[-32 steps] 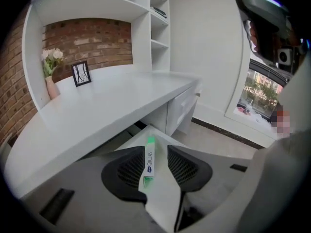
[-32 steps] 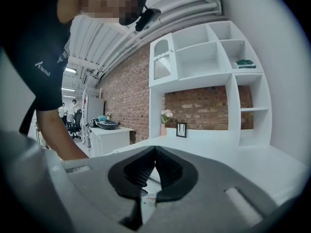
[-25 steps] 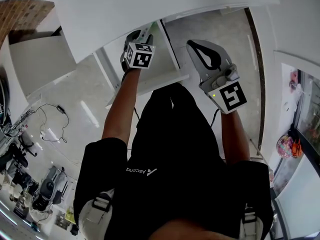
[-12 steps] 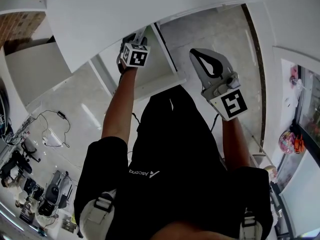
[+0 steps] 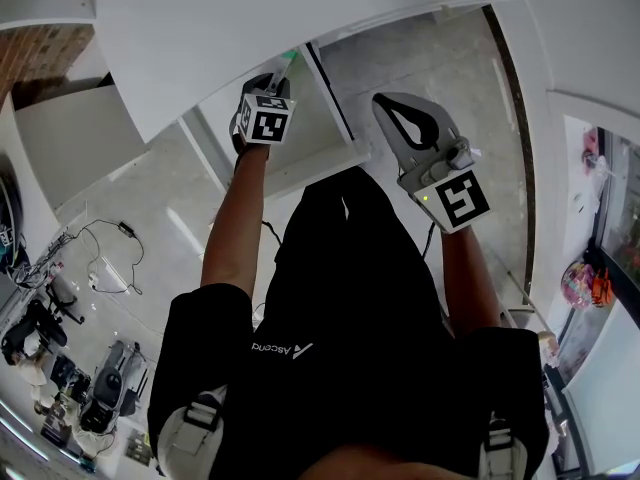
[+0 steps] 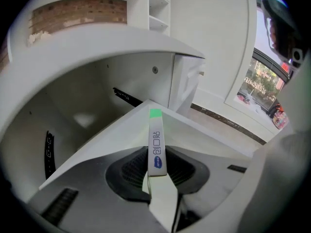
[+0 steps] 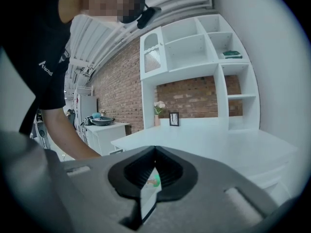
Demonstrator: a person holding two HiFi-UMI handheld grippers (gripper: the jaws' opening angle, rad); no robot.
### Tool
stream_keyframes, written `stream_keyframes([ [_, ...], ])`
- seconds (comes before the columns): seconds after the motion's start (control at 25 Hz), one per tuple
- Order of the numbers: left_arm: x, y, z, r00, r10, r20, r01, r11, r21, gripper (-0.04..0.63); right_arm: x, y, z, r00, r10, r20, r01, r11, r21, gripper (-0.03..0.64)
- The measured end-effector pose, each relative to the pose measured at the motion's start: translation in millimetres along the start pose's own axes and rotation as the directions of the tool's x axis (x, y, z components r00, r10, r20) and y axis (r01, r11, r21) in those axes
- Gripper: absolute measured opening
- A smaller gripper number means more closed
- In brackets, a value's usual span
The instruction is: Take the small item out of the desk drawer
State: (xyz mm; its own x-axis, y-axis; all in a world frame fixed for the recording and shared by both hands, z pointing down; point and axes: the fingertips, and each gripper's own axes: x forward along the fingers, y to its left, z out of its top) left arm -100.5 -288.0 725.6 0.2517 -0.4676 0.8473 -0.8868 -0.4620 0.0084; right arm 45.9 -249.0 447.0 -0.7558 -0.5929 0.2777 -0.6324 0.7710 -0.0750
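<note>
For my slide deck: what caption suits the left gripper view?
The left gripper closes its jaws on a slim green-tipped box at the open drawer.

the person wears a black short-sleeved t-shirt (image 5: 340,298). a small white logo (image 5: 283,348) is printed on its front.

Slim white box (image 6: 156,147), green tip outward

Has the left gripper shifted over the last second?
Yes: the left gripper, jaws closing on the green-tipped box, drew slightly back toward the drawer front edge.
</note>
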Motion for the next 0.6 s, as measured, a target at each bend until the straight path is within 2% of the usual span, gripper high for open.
stream_keyframes([
  [0.2, -44, -13, 13, 0.997, -0.016, 0.081, 0.017, 1.000, -0.010, 0.094, -3, 7, 6, 0.999, 0.021, 0.025, -0.021, 1.000, -0.002, 0.002],
  [0.36, -87, -35, 30, 0.985, -0.047, 0.169, 0.044, 0.999, 0.019, 0.094, -10, 15, 12, 0.999, 0.043, 0.033, -0.043, 0.999, -0.015, 0.002],
  [0.48, -127, -51, 49, 0.961, -0.079, 0.265, 0.074, 0.997, 0.031, 0.094, -15, 22, 22, 0.997, 0.053, 0.052, -0.052, 0.998, -0.025, 0.002],
  [0.6, -169, -64, 72, 0.922, -0.109, 0.371, 0.114, 0.993, 0.009, 0.094, -18, 25, 36, 0.995, 0.059, 0.083, -0.057, 0.998, -0.028, 0.002],
])
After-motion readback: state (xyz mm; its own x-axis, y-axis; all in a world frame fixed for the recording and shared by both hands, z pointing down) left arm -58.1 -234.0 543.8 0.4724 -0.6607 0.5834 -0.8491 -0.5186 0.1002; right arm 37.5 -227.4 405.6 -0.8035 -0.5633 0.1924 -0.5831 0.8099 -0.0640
